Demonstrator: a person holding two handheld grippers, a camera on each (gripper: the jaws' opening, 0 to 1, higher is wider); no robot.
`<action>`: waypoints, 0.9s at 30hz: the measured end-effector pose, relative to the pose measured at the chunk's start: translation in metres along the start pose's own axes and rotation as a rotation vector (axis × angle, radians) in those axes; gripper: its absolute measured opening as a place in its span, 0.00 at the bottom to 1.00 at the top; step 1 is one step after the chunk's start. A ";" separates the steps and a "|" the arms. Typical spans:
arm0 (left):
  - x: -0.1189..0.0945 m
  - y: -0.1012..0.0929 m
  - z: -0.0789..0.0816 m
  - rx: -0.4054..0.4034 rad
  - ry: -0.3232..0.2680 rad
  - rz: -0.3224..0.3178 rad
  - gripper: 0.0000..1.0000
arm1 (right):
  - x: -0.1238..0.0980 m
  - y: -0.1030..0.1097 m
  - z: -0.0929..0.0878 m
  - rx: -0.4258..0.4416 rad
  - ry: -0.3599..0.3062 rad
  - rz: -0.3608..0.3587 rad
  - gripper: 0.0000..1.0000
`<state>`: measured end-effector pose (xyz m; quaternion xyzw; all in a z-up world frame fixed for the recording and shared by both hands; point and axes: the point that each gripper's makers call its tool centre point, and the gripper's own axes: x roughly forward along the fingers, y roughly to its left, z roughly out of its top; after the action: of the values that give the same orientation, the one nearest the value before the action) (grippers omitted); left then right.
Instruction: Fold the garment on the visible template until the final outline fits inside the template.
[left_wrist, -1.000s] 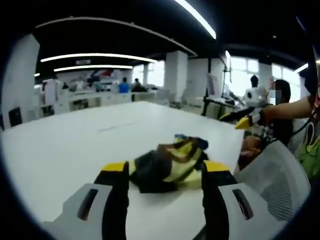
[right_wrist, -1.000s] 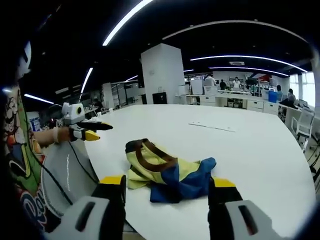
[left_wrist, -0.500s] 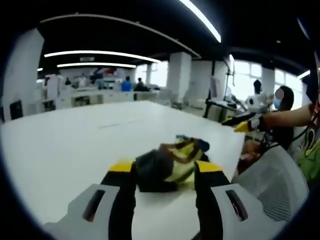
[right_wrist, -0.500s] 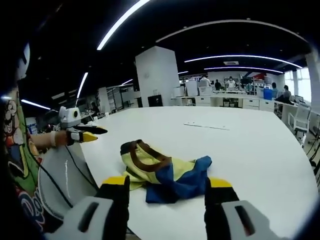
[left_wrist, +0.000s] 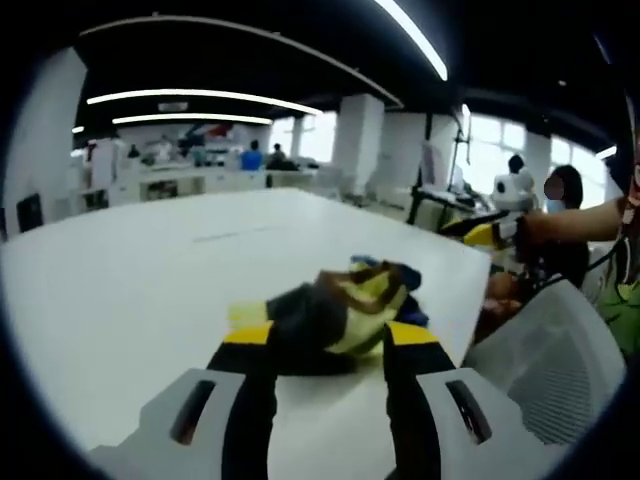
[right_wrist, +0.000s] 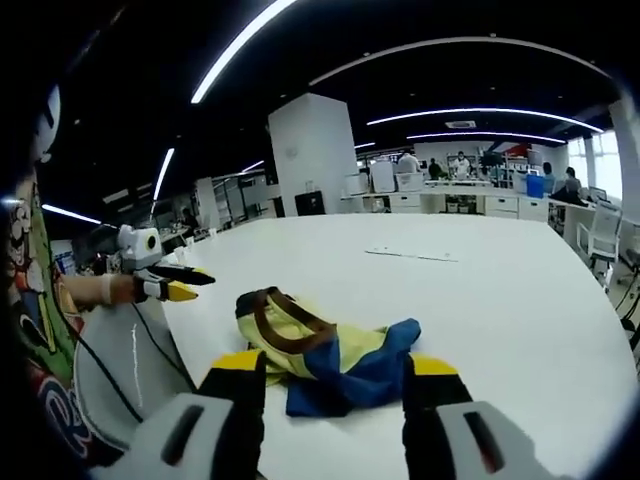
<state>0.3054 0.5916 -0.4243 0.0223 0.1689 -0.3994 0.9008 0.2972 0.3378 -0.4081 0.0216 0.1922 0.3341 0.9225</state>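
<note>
the right gripper (right_wrist: 332, 368) and left gripper (left_wrist: 318, 342) both hang with jaws apart just short of the crumpled garment (right_wrist: 322, 350) on the white table (right_wrist: 520, 300), likely lining up opposite edges to grab

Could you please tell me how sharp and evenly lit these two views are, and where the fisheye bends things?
Left gripper view: soft overall, the garment smeared, windows blown out at right, ceiling light strips bowed. Right gripper view: crisper, the garment clearly edged on the bright white table, which is nearly shadowless; the ceiling is dark, with curved light strips.
</note>
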 end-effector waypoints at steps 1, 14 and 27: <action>0.000 -0.002 -0.002 -0.002 0.013 -0.009 0.38 | 0.001 0.000 -0.001 -0.002 0.002 0.002 0.51; 0.006 -0.003 0.000 0.066 0.032 -0.046 0.31 | 0.008 -0.003 -0.019 -0.118 0.096 0.005 0.44; 0.033 0.019 -0.001 0.150 0.074 -0.096 0.20 | 0.009 -0.005 -0.038 -0.201 0.205 0.001 0.34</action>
<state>0.3394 0.5807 -0.4378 0.0961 0.1726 -0.4527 0.8695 0.2931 0.3365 -0.4469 -0.1053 0.2510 0.3525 0.8954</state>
